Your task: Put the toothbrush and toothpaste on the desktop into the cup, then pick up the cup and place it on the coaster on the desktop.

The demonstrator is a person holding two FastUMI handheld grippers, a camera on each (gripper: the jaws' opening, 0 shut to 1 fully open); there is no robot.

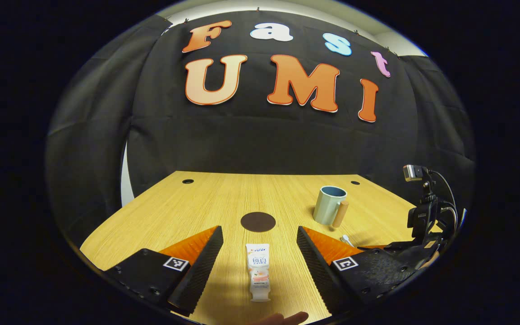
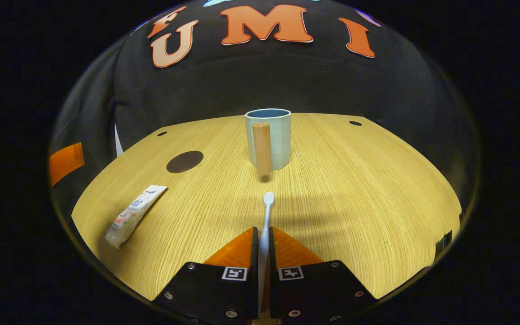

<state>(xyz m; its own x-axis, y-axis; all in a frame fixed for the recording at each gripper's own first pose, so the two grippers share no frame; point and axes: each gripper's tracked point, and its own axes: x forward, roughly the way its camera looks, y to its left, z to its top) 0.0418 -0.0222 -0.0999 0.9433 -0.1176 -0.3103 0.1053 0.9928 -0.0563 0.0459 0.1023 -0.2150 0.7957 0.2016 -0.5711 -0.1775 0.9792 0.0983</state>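
Toothbrush [image 2: 266,216] is gripped between both fingers of the right claw [image 2: 263,243], head pointing to 12 o'clock toward the cup [image 2: 274,137].

In the right gripper view, the cup is seen upright on the tabletop [image 2: 354,189], wooden handle facing the camera; the coaster [image 2: 185,161] is found at 10 o'clock from the brush head, and the toothpaste [image 2: 134,215] lies flat at 9 o'clock. In the left gripper view, the left claw [image 1: 260,250] is held wide open, the toothpaste [image 1: 258,271] lying flat between its fingers, untouched; the coaster [image 1: 258,221] lies just beyond at 12 o'clock, the cup [image 1: 329,205] at 2 o'clock.
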